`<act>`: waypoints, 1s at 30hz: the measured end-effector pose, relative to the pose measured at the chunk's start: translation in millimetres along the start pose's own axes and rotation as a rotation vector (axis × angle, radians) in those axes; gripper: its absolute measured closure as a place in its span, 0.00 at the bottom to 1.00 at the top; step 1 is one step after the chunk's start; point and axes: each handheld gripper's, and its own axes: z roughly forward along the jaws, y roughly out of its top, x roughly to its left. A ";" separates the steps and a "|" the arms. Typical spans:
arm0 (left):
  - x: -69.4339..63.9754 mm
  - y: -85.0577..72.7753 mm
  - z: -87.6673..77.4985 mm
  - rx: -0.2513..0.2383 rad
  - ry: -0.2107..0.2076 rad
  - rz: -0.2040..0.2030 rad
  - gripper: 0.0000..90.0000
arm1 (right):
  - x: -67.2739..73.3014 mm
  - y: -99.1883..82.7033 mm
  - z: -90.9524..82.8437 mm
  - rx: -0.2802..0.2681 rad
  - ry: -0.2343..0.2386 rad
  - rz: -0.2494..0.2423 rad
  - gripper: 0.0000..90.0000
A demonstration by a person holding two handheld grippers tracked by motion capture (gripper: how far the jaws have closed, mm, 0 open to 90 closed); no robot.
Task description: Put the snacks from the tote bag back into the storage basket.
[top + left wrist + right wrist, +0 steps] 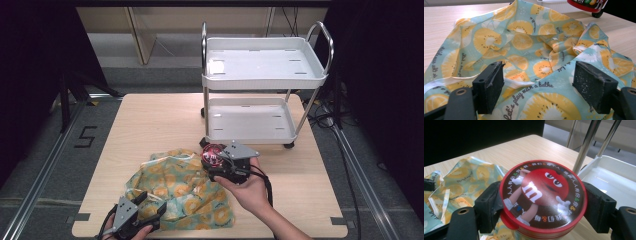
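A round tin with a red cartoon-candy lid (212, 153) (543, 195) sits between the jaws of my right gripper (215, 157) (544, 198). The gripper is shut on the tin's sides and holds it just above the cloth's far right corner, in front of the cart. A crumpled teal cloth printed with orange and kiwi slices (180, 187) (529, 50) lies on the table's front centre. My left gripper (150, 204) (537, 80) hovers open over the cloth's near left edge. Cloth lies under the gap and neither pad touches it.
A white two-tier cart (265, 82) with chrome handles stands on the wooden table (150, 115) at the far right. Its lower tray (250, 137) (609, 175) and a pole (586, 145) are close beyond the tin. Bare tabletop lies left and right of the cloth.
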 end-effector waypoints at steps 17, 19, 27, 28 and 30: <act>-0.3 0.2 -0.1 -0.003 0.004 -0.001 0.27 | -6.3 1.1 -4.0 0.002 -0.009 0.017 0.30; -0.5 0.2 -0.1 -0.002 0.006 -0.005 0.27 | -6.8 1.1 -3.7 -0.006 -0.019 0.022 0.30; -0.3 0.3 0.0 -0.004 0.004 -0.001 0.27 | -10.3 2.8 -6.0 0.001 -0.029 0.014 0.30; -0.4 0.3 0.0 -0.003 0.005 -0.001 0.27 | -10.8 3.0 -6.4 0.002 -0.028 0.015 0.30; -0.4 0.3 0.1 -0.003 0.005 0.000 0.27 | -11.2 2.9 -6.1 -0.002 -0.023 0.022 0.30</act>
